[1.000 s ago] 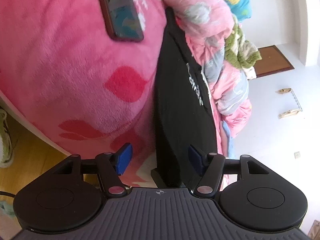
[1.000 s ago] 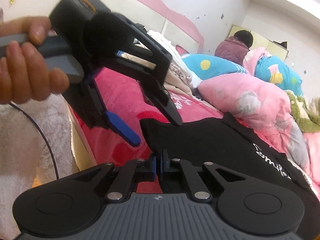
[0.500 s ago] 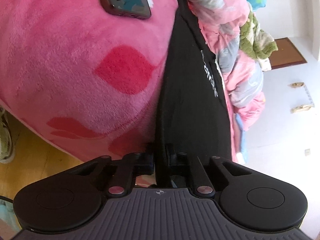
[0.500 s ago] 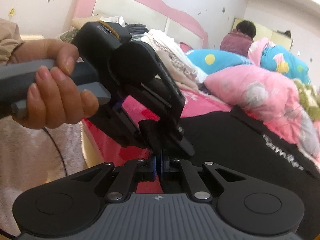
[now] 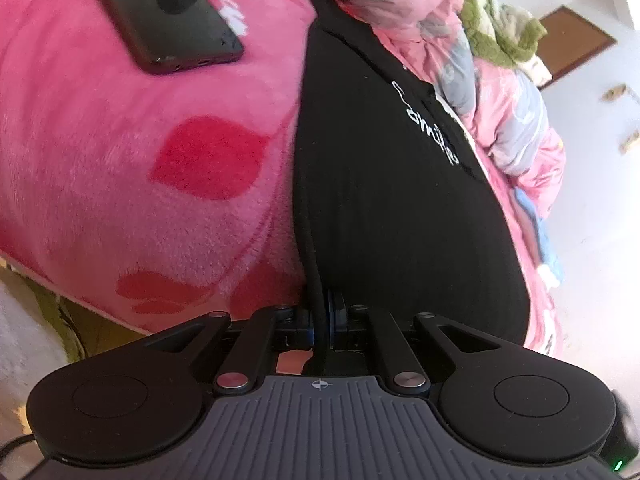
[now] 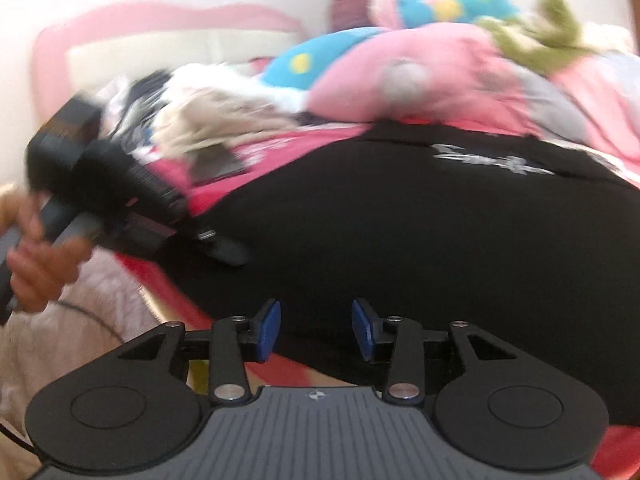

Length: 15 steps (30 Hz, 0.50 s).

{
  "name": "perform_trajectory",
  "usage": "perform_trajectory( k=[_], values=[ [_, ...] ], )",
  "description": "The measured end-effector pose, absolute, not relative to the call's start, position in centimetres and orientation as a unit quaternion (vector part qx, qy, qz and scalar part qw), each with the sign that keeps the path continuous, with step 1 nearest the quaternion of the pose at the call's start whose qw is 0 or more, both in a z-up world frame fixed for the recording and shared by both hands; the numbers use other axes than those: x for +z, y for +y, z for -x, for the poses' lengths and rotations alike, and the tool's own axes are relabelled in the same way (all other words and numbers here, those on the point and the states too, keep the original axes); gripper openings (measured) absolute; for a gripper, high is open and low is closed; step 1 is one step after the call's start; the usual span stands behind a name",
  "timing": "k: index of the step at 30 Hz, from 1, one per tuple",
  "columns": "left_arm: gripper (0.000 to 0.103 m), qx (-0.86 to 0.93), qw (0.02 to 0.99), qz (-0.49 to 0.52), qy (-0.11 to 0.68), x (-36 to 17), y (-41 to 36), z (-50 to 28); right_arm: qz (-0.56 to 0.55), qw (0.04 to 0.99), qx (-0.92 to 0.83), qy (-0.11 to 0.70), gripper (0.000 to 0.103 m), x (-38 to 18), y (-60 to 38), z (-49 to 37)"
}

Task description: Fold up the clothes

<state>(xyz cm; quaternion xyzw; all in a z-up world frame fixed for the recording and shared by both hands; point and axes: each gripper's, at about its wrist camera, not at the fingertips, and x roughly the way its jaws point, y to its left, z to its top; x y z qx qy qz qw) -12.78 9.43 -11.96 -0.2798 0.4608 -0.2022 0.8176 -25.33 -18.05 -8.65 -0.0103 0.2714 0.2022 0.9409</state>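
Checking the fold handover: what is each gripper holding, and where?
Left gripper pinches the black garment at its near edge; right gripper, jaws opening, holds nothing.

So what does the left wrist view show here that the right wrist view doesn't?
Only the left wrist view: the left gripper shut on the black garment's edge, and a brown door.

Only the right wrist view: the right gripper with its jaws opening, not pressing the cloth, plus a hand gripping the other tool and a pink headboard.

Both: the garment with white lettering, the phone, pink blanket and floral quilt.
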Motion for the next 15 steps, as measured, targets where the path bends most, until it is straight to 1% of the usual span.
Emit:
perform_trajectory(
  k=[2,5,7,10,12,15],
  values=[
    [0.005,-0.202,0.823,0.266,0.459,-11.8,9.2,12.8,0.012,0.947,0.173,0.272,0.038,-8.2,-20.2,25.2],
    [0.005,-0.203,0.829,0.253,0.456,-11.7,9.0,13.0,0.019,0.952,0.103,0.288,0.038,-8.1,-24.5,24.7],
    [0.005,-0.204,0.831,0.247,0.454,-11.6,8.9,13.0,0.018,0.95,0.057,0.305,0.038,-8.3,-27.7,24.4],
    [0.005,-0.206,0.834,0.24,0.453,-11.5,8.8,13.1,0.052,0.939,-0.034,0.338,0.038,-8.5,-32.2,24.6],
    [0.005,-0.207,0.835,0.236,0.453,-11.5,8.7,13.2,0.04,0.928,-0.096,0.358,0.038,-8.7,-35.4,24.7],
    [0.006,-0.208,0.836,0.232,0.451,-11.4,8.7,13.3,-0.03,0.921,-0.111,0.372,0.038,-8.5,-39.5,25.1]
  ],
)
